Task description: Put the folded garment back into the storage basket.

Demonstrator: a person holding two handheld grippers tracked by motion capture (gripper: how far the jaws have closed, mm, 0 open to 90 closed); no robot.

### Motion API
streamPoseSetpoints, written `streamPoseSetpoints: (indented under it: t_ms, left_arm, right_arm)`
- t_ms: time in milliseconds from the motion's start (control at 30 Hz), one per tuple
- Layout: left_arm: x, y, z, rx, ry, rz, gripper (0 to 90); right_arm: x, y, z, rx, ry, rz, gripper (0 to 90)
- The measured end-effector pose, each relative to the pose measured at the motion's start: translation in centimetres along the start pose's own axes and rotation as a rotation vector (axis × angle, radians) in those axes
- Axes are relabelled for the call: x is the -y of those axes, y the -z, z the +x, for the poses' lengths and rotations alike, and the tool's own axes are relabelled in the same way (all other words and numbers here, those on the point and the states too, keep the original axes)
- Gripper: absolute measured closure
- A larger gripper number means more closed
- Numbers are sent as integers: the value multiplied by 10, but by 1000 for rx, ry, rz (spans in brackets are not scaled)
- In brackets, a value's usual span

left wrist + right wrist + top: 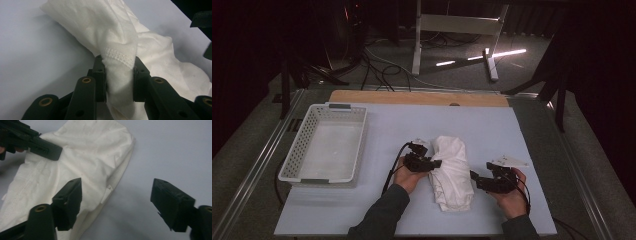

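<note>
A white folded cloth (452, 172) lies bunched in the middle of the light grey table mat (492, 125). My left gripper (435, 163) reaches it from the left and is shut on a stitched hem fold of the cloth (118, 72). My right gripper (474, 176) sits at the cloth's right edge; its jaws stand wide apart with nothing pressed between them. In the right gripper view the cloth (82, 167) lies beyond the left jaw, a small tag at its edge, and the other gripper (37, 145) shows at the upper left.
A white perforated basket (297, 165) stands at the left side of the mat, nothing in it. A wooden board edge (417, 96) runs along the back. Cables and a metal stand (452, 30) are on the floor beyond the table.
</note>
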State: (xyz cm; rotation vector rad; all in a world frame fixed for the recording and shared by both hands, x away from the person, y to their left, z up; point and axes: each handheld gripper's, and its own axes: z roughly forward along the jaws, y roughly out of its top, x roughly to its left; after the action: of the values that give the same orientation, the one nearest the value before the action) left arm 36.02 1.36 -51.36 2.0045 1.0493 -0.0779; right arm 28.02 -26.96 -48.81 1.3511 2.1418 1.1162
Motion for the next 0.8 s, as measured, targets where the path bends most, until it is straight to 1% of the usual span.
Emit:
streamPoseSetpoints:
  t_ms: [33,100,233,267,533,567,633,767,800]
  left_arm:
    - [0,1,1,-2,1,-1,719]
    - [0,3,2,-4,5,-7,719]
    - [-1,6,4,-8,9,-8,719]
    - [-1,6,4,-10,9,-7,719]
    - [-4,14,8,-24,7,2,719]
    - [-5,15,8,-26,7,3,719]
    - [-6,19,10,-33,0,8,719]
    - [-7,22,11,-39,0,10,719]
    - [-9,26,13,-46,-3,11,719]
  right_arm:
    - [0,1,0,-7,-13,-7,211]
    - [0,4,2,-6,-8,-18,184]
    - [0,7,3,-9,-2,-36,166]
    - [1,9,4,-14,-1,-46,163]
    - [1,14,8,-16,10,-72,152]
    - [1,15,8,-19,13,-84,151]
    - [1,15,9,-22,14,-91,147]
    - [1,15,9,-29,16,-97,144]
    - [0,15,11,-34,20,-102,142]
